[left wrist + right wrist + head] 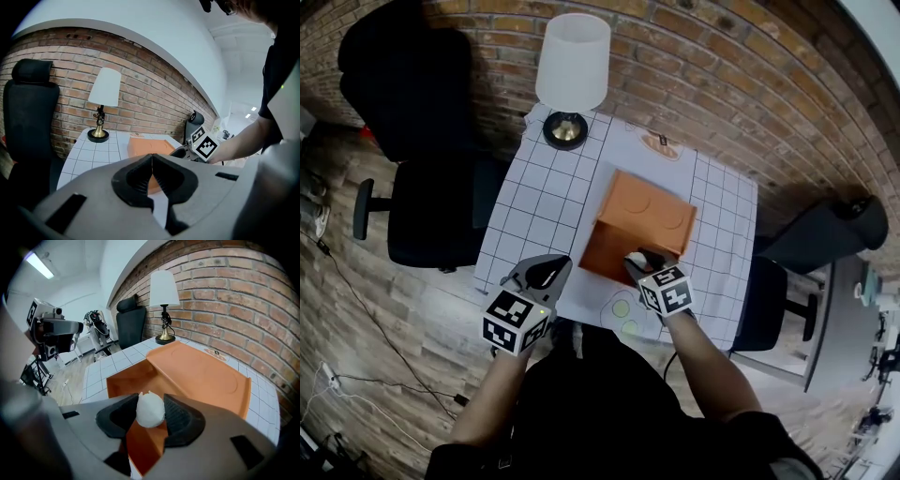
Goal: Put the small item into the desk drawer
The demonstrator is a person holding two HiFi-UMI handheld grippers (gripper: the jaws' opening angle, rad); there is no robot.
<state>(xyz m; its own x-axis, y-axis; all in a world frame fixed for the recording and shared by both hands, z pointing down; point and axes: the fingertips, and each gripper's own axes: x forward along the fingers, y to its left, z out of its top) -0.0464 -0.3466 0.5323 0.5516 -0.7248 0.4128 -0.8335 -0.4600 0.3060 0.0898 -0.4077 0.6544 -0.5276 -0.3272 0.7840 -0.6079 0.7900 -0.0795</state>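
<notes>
The small white item (150, 412) looks light, rounded and perhaps slippery, so your right gripper (150, 403) has its jaws clamped across its middle, just over the open orange drawer (133, 378). Your left gripper (151, 169) waits near, jaws together (empty). The lamp (572, 66) stands far back on the worktop (534, 202), blocking nothing.

No words or numbers can be read anywhere. The white cube (516, 322) on the left gripper (546, 267) and its twin cube (667, 290) on the right gripper (637, 262) carry black square markers, patterns only. On the white gridded tabletop (534, 202), at twelve o'clock from the orange plastic drawer box (652, 211), lies a small orange-printed label (661, 144), too small to read.
</notes>
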